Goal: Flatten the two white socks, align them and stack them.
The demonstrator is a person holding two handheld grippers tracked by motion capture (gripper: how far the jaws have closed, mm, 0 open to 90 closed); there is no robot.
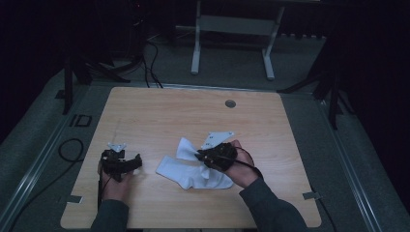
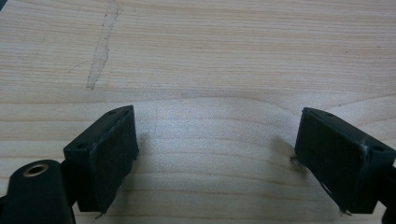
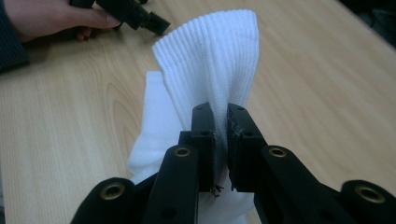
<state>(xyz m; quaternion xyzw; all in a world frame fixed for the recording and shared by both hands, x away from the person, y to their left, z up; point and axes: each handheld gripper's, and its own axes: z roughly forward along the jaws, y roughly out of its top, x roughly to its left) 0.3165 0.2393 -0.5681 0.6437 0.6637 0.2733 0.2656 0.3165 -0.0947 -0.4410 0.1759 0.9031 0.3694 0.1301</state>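
White sock (image 1: 193, 171) lies mid-bench, nearer the front edge, long axis running left-right w/ slight tilt; toe end toward front-right, ribbed cuff lifted up & pointing toward the back edge. Right claw (image 3: 220, 140) is clenched on the cuff, fabric pinched btwn jaws. Left claw (image 2: 215, 158) is released, jaws wide apart over bare bench (image 1: 159, 116), near the front-left corner, well apart from sock.

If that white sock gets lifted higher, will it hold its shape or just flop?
Probably flop: the sock pinched in the right tool already folds and fans out as soft ribbed knit. It looks light, and its loose end would likely drag across the table.
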